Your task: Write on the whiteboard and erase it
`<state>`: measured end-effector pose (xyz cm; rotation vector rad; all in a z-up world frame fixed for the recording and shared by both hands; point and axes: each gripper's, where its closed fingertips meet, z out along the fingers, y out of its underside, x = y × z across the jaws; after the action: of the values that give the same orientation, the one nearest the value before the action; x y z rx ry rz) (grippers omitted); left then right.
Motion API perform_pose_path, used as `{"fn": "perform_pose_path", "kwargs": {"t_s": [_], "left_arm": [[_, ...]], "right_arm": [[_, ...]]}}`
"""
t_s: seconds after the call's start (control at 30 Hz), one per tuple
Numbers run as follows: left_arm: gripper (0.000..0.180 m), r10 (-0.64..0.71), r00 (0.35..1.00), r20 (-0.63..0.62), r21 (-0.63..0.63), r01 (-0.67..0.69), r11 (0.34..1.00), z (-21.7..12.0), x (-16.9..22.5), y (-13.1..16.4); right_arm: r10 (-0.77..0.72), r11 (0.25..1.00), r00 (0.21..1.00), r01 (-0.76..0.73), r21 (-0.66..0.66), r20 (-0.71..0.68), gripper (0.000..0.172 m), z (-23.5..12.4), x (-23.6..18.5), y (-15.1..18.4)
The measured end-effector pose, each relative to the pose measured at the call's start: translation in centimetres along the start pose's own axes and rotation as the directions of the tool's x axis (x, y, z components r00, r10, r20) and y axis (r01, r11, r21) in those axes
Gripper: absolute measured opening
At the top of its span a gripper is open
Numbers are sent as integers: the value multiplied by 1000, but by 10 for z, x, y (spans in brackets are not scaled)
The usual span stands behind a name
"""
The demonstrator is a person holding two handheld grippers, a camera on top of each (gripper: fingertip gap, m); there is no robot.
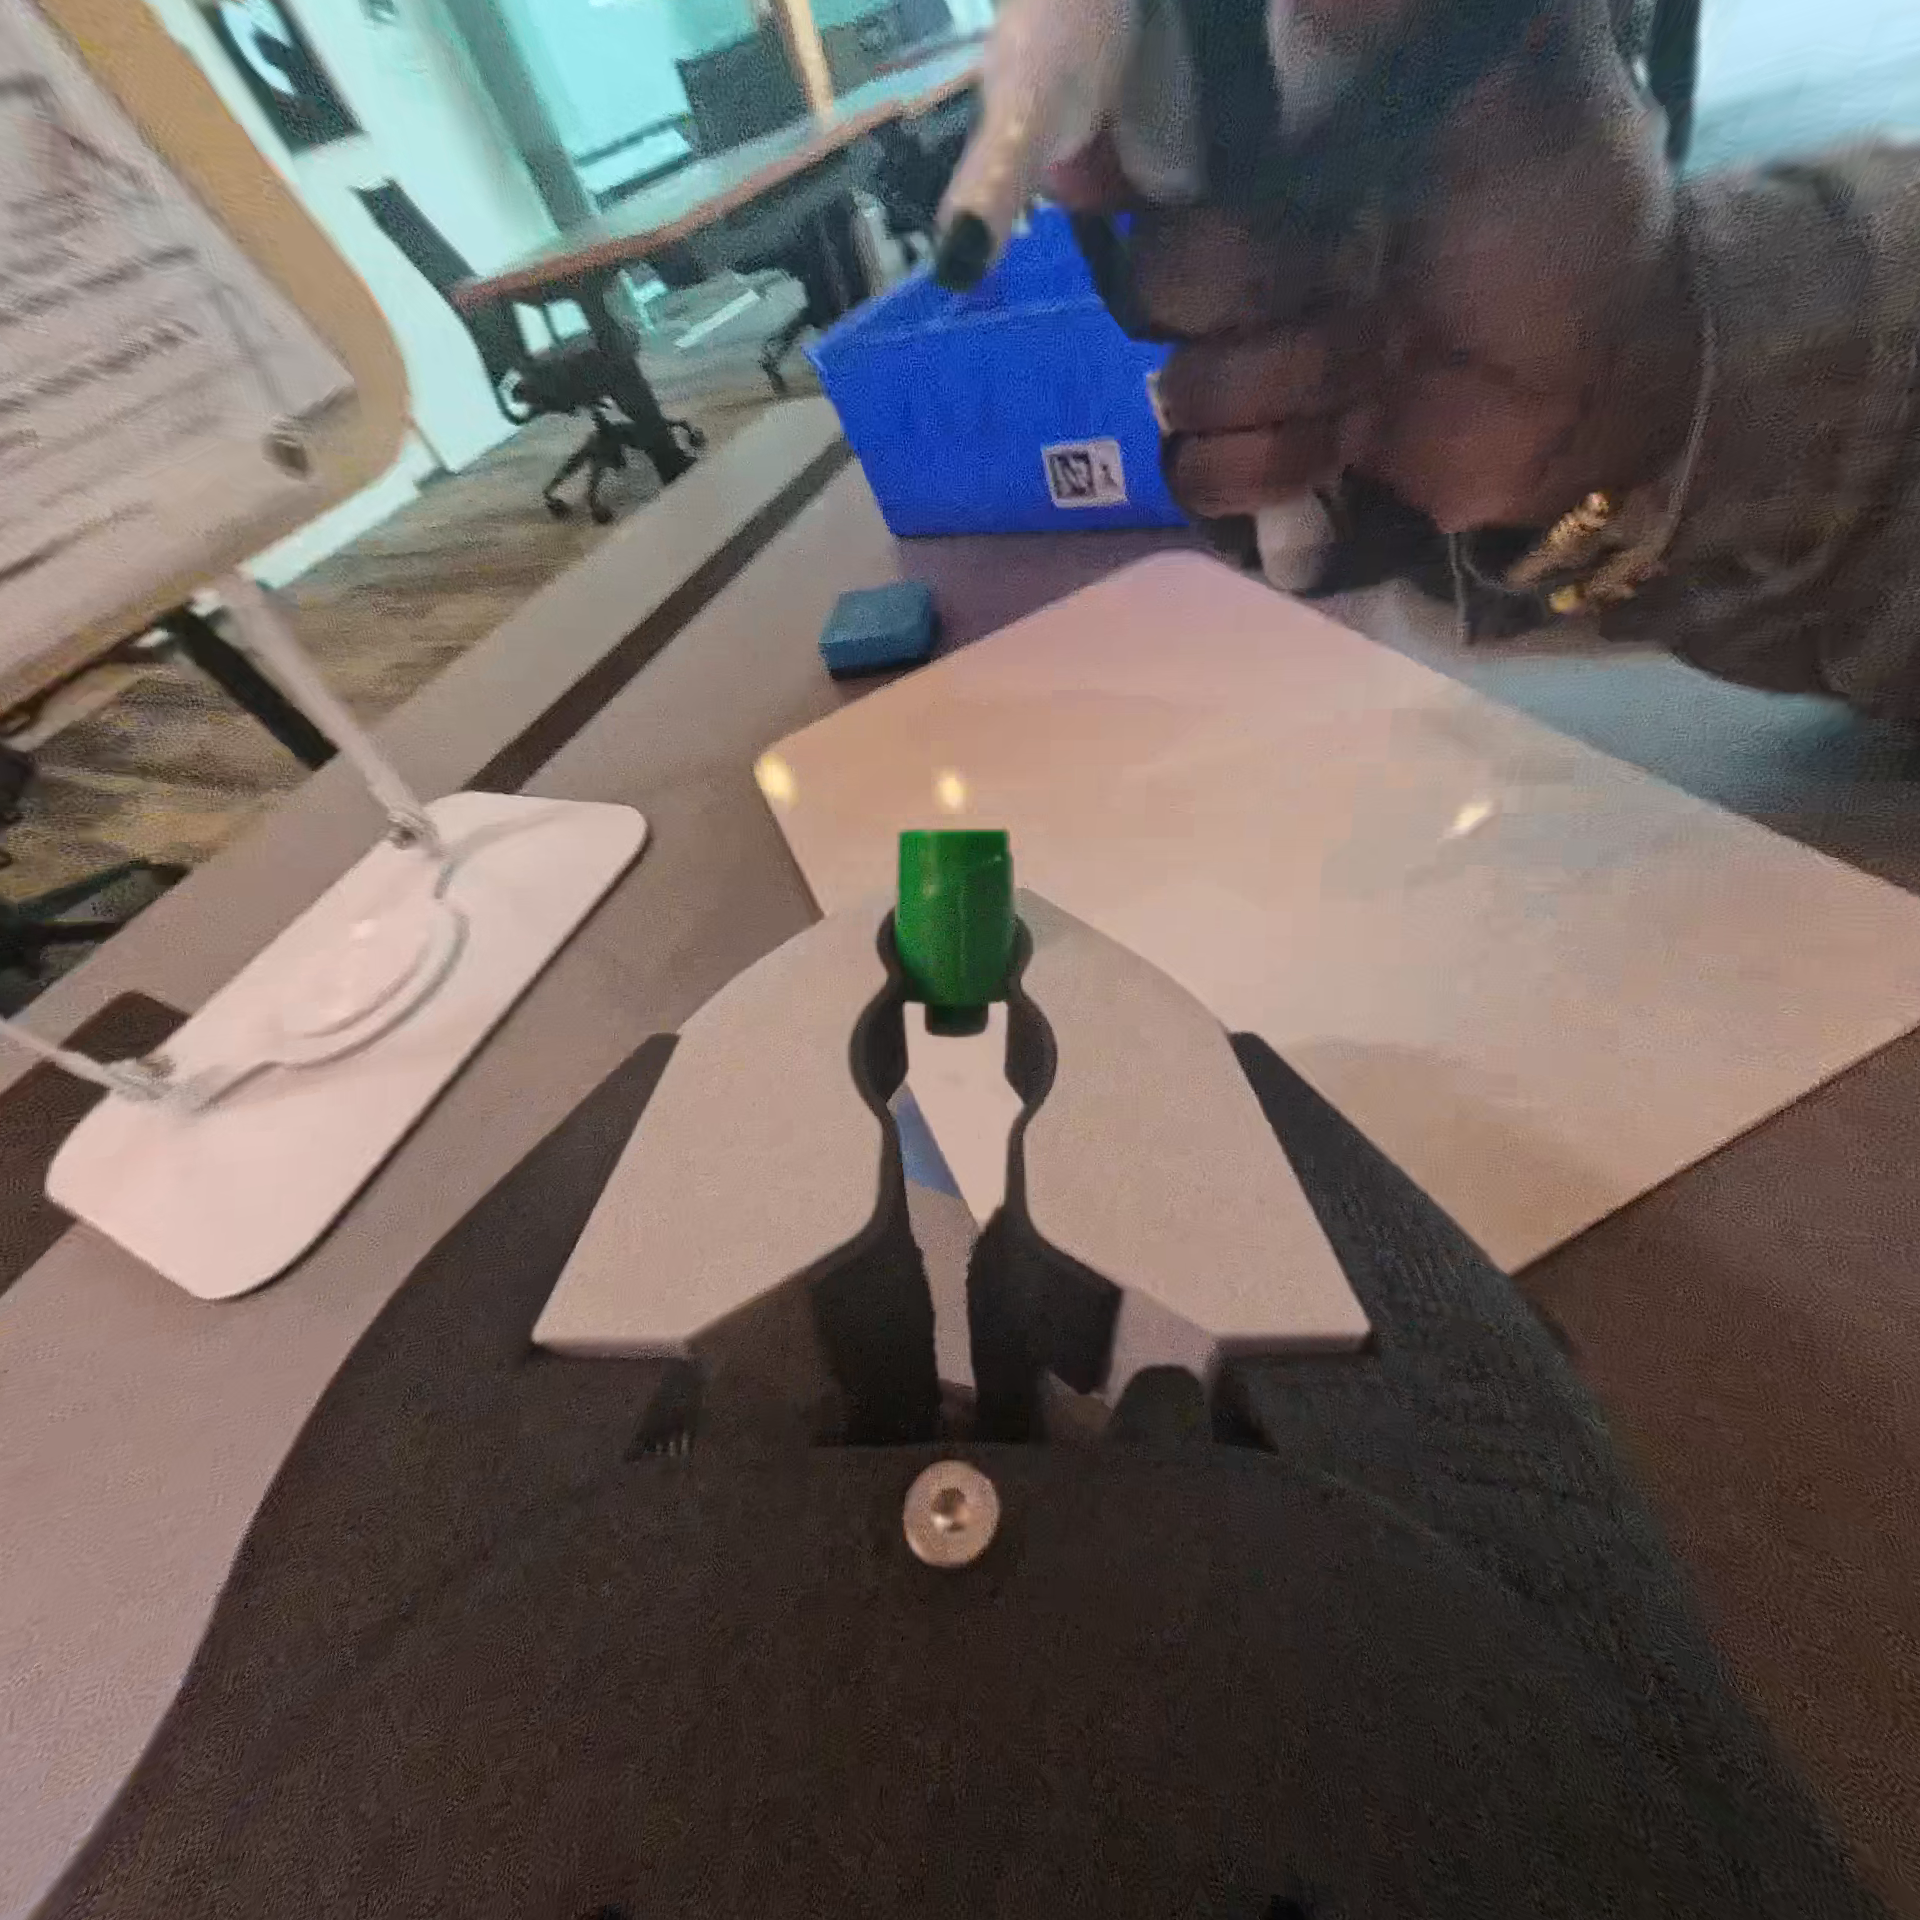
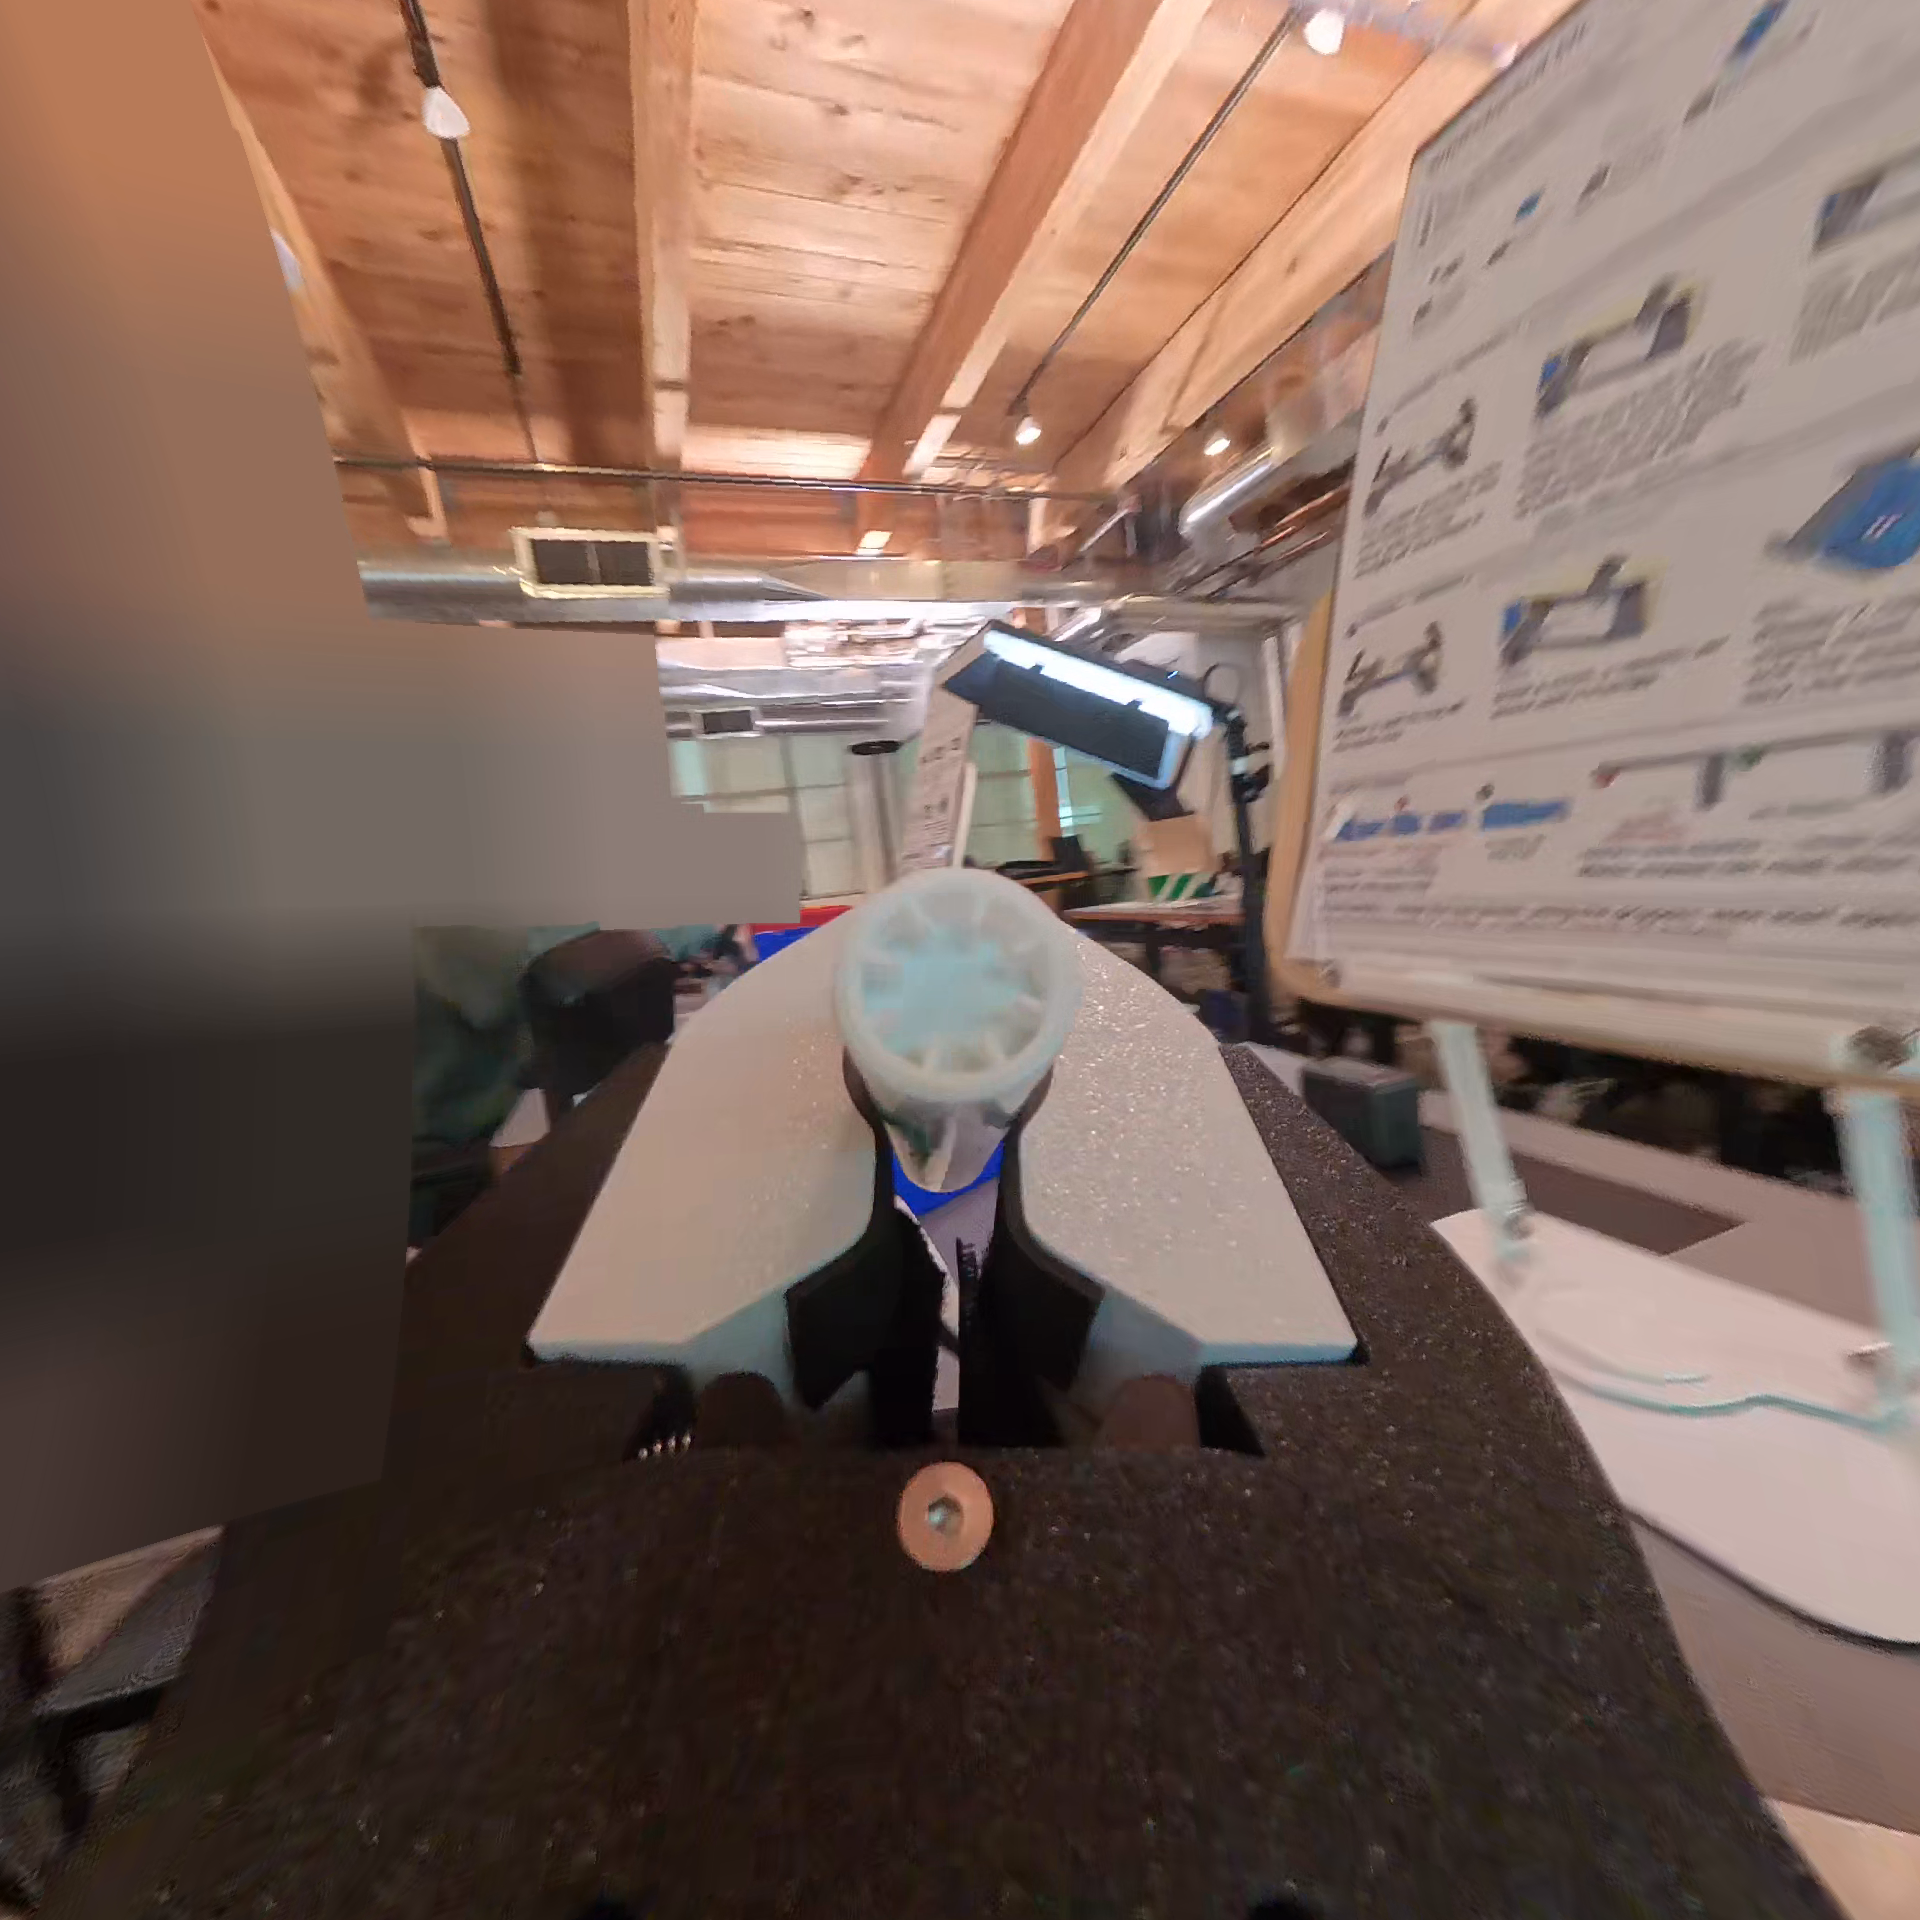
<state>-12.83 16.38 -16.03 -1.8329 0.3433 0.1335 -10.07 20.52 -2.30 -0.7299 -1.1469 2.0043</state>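
uncapping step looks done: my left gripper (image 1: pixel 954 935) clamps the green cap (image 1: pixel 952 914) above the whiteboard (image 1: pixel 1299 883), my right gripper (image 2: pixel 956 1023) is closed on the white marker barrel (image 2: pixel 956 1003), pointing away at the ceiling. next i'd bring the tip down to the board. eraser (image 1: pixel 879 628) waits past its far corner.

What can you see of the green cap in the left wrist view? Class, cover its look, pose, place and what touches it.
The green cap is a small, plain plastic piece, roughly cylindrical, flat at its far end and narrowing to a short collar at the near end. It stands clear of the table, pointing forward and slightly up over the near edge of the whiteboard. The left hand-held gripper is closed on it, its pale fingertips pressing its lower sides. Nothing else touches it.
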Motion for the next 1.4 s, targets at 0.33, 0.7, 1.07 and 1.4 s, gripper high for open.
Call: {"fn": "perform_pose_path", "kwargs": {"t_s": [0.33, 0.7, 1.07, 1.4], "left_arm": [[14, -180, 967, -179, -138, 156, 978, -10, 12, 33], [14, -192, 963, -187, -388, 108, 915, -6, 23, 78], [14, -285, 954, -96, -416, 222, 882, -10, 3, 88], [14, -260, 955, -143, -378, 191, 906, -9, 9, 81]], "right_arm": [[-23, 945, 999, 34, -326, 36, 16, 1, -3, 54], [2, 719, 993, -82, -691, -117, 16, -47, -25, 152], [-77, 658, 996, 18, -752, -44, 16, -33, -30, 185], [-118, 684, 993, 68, -726, -18, 16, -28, -33, 181]]}}
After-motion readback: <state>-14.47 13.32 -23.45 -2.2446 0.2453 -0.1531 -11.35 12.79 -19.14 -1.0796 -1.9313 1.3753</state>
